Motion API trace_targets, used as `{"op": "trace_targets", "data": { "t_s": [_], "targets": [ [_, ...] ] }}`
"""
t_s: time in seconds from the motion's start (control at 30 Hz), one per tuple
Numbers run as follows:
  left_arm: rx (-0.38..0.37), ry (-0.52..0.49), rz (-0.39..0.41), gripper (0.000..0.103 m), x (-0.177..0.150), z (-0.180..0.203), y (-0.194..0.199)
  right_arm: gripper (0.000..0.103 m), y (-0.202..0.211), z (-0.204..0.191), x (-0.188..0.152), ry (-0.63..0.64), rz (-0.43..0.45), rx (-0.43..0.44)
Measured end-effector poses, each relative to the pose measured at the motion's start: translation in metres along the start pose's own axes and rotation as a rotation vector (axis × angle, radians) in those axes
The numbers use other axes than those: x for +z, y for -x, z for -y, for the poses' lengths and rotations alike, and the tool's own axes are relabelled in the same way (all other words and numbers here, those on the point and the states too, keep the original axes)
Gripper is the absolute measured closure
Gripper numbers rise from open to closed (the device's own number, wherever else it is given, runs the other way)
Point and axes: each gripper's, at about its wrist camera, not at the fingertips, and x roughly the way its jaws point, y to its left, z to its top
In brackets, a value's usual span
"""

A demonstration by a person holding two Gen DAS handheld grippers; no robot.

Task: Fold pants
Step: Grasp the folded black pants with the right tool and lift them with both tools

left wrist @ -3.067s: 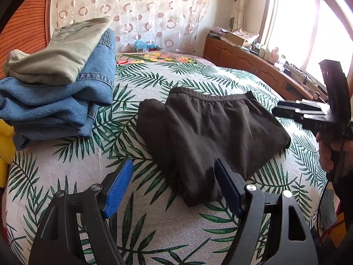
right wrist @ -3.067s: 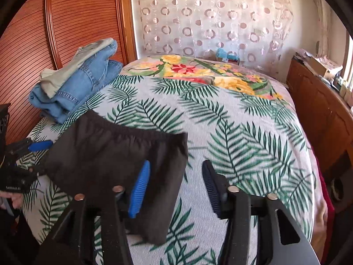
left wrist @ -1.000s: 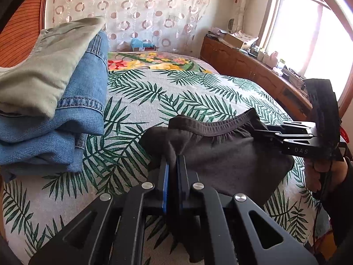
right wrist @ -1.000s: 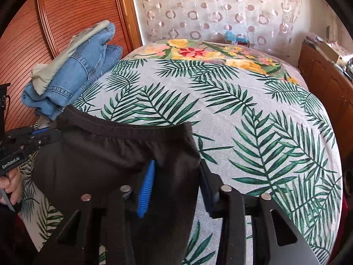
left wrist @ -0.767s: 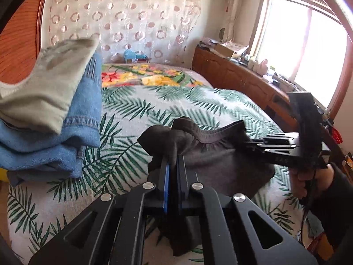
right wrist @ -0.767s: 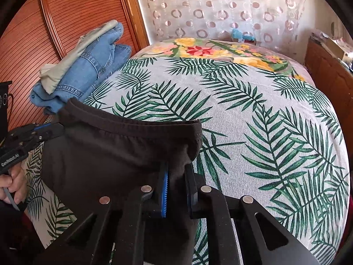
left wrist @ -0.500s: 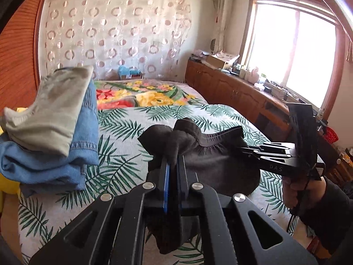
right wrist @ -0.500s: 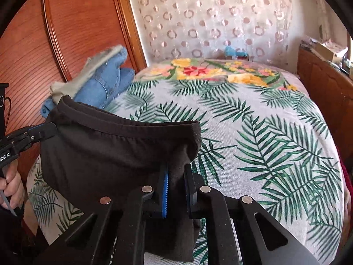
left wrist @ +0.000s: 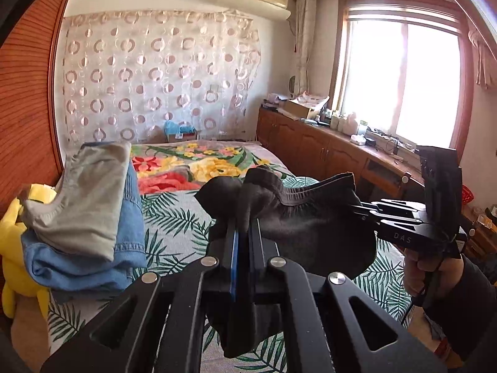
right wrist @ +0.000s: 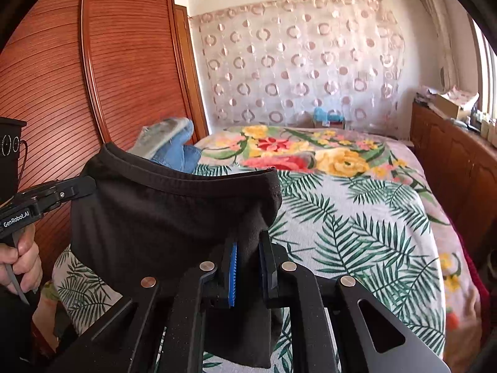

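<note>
Both grippers, left gripper [left wrist: 245, 233] and right gripper [right wrist: 248, 258], clench the black pants' [right wrist: 161, 217] waistband above the bed [right wrist: 357, 223].

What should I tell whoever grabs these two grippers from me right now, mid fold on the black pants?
Left gripper: shut on one waistband end of the black pants.
Right gripper: shut on the other waistband end.
Pants hang between both grippers, above the leaf-print bed.
Done: both ends gripped, pants raised.
Left: lay them down and fold them; perhaps add them to the folded clothes pile.
</note>
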Motion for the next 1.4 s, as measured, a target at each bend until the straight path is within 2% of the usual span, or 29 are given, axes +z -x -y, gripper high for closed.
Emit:
{"op": "trace_targets", "data": {
  "t_s": [0.27, 0.5, 0.77, 1.03, 1.4],
  "targets": [
    [0.011, -0.017, 0.043, 0.097, 0.01, -0.002, 0.012, 0.092, 0.019, -0.004, 0.014, 0.046, 0.055, -0.003],
    [0.029, -0.017, 0.049, 0.097, 0.008, -0.009, 0.012, 0.092, 0.014, -0.007, 0.019, 0.079, 0.073, 0.003],
    [0.059, 0.002, 0.046, 0.097, 0.007, -0.026, 0.009, 0.092, -0.009, -0.011, 0.026, 0.117, 0.056, 0.018],
    [0.099, 0.036, 0.038, 0.097, 0.009, -0.051, 0.005, 0.092, -0.037, -0.013, 0.047, 0.156, 0.034, 0.049],
    [0.177, 0.052, 0.049, 0.097, 0.035, -0.091, -0.005, 0.092, -0.089, -0.009, 0.096, 0.23, 0.036, 0.101]
  ]
}}
